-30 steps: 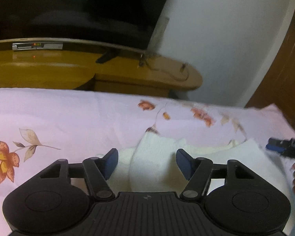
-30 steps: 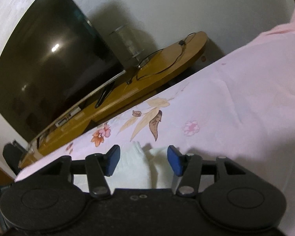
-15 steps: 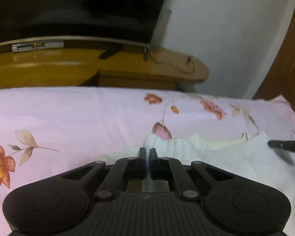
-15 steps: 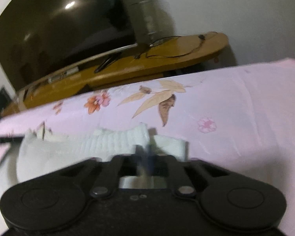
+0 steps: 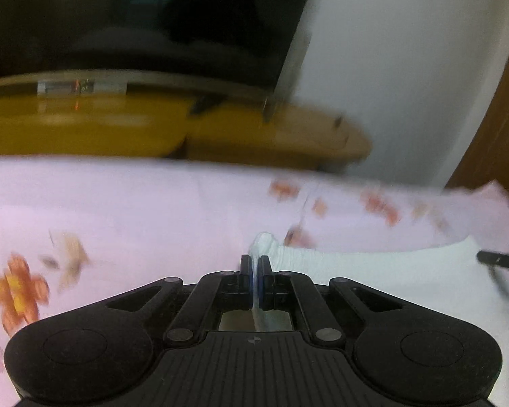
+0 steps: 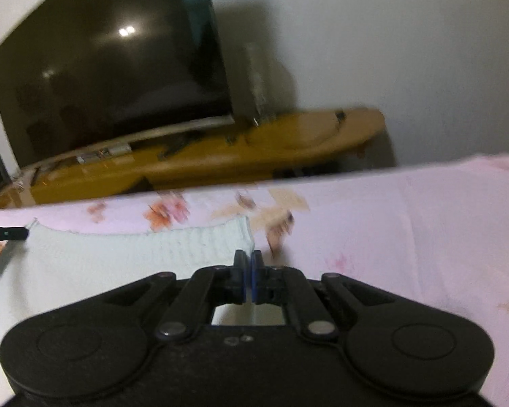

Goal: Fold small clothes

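— Garment (image 5: 373,271): where is it on your feed?

— White knit piece, lying on the pink flowered bedsheet (image 5: 136,210). My left gripper (image 5: 254,271) is pinched together on its ribbed corner; cloth shows between the pads.

— And the other side?

— My right gripper (image 6: 248,268) is clamped on the opposite ribbed corner. Behind the bed I see a wooden TV stand (image 6: 203,159) and a dark television (image 6: 112,68).

A dark television (image 6: 112,78) stands on a yellow wooden cabinet (image 6: 220,159) against a white wall (image 6: 390,40).
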`<state>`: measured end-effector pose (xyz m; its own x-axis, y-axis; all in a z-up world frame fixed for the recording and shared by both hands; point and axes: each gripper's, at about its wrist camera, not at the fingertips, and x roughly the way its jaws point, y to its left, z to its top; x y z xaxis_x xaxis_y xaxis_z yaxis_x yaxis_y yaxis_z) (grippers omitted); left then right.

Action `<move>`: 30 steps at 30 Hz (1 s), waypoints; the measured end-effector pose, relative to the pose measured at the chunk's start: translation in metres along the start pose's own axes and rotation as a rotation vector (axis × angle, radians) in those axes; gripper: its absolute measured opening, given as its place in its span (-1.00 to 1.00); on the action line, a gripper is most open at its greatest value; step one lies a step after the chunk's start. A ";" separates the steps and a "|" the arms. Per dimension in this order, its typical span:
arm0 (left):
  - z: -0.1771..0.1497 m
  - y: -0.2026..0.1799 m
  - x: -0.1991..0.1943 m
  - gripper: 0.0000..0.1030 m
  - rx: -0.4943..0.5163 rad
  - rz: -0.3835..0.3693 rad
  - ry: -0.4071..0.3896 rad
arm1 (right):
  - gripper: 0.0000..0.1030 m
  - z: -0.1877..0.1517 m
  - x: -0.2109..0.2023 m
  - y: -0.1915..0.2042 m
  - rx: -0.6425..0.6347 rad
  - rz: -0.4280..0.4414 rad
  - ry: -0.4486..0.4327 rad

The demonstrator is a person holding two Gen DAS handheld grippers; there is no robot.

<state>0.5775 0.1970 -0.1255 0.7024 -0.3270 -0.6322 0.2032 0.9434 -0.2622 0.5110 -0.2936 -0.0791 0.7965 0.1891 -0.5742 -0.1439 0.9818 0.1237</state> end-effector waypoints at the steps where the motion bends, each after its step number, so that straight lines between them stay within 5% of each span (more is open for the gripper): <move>1: -0.003 -0.002 0.002 -0.95 0.015 0.008 -0.004 | -0.93 -0.004 0.010 -0.003 0.014 -0.016 0.047; 4: -0.004 -0.006 -0.002 -0.89 0.044 0.021 -0.008 | -0.91 -0.015 0.018 -0.007 0.036 -0.028 0.071; 6: -0.003 -0.006 -0.014 -0.24 0.038 0.047 -0.017 | -0.75 -0.010 0.017 -0.011 0.082 -0.014 0.082; 7: -0.003 -0.009 -0.026 -0.10 0.050 0.060 -0.045 | -0.52 -0.007 0.012 -0.010 0.079 -0.027 0.075; 8: -0.003 -0.014 -0.040 0.05 0.072 0.065 -0.078 | -0.53 -0.005 0.004 -0.006 0.051 -0.036 0.054; 10: -0.005 -0.030 -0.061 0.05 0.089 0.017 -0.117 | -0.58 -0.002 -0.016 0.011 -0.024 0.041 0.026; 14: -0.010 -0.095 -0.048 0.05 0.271 -0.119 -0.060 | -0.60 -0.006 -0.023 0.070 -0.220 0.210 0.053; 20: -0.024 -0.112 -0.016 0.05 0.322 -0.116 0.031 | -0.57 -0.010 0.015 0.127 -0.344 0.292 0.135; 24: -0.041 -0.062 -0.034 0.04 0.237 -0.128 0.000 | -0.17 -0.026 0.011 0.110 -0.401 0.301 0.183; 30: -0.053 -0.036 -0.053 0.04 0.229 -0.118 -0.007 | -0.46 -0.032 -0.021 0.021 -0.237 0.159 0.134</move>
<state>0.4968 0.1774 -0.1213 0.6692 -0.4363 -0.6016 0.4329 0.8868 -0.1616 0.4728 -0.2762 -0.0903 0.6705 0.3258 -0.6665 -0.4061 0.9131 0.0379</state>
